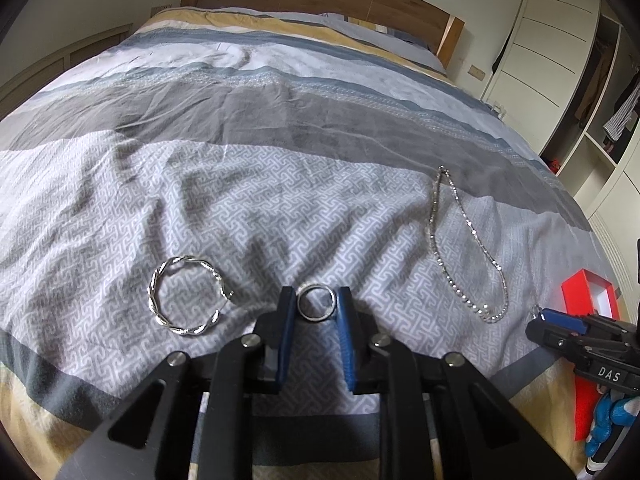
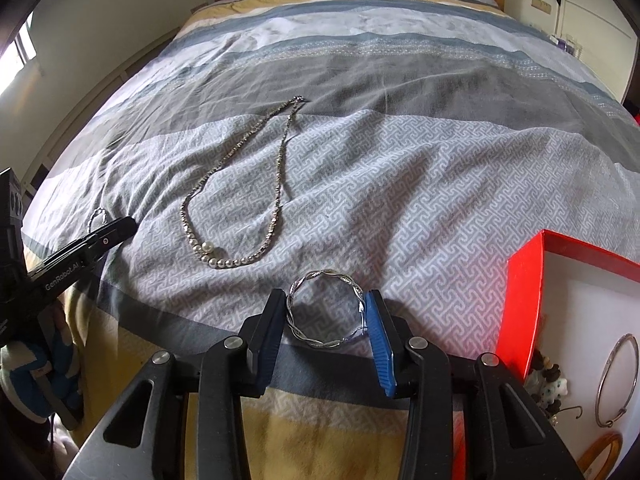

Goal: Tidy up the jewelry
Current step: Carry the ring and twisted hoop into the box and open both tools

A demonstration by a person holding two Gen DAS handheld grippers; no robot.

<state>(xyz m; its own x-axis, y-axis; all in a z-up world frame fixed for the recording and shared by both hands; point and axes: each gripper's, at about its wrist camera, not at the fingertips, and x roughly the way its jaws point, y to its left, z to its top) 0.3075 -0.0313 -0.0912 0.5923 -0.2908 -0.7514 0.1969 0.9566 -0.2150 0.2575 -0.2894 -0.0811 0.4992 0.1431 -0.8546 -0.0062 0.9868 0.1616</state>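
Right tongs (image 1: 538,316) read "DAS" — left tongs (image 2: 128,226), "GenRobot.AI".

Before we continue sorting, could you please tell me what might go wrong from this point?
1. The small silver ring sits between the left gripper's fingers, but firm contact is unclear. It could slip out and vanish into the folds of the rumpled bedspread.
2. The twisted bangle between the right gripper's fingers is thin. A hard squeeze might bend it or make it pop sideways before it reaches the red box.
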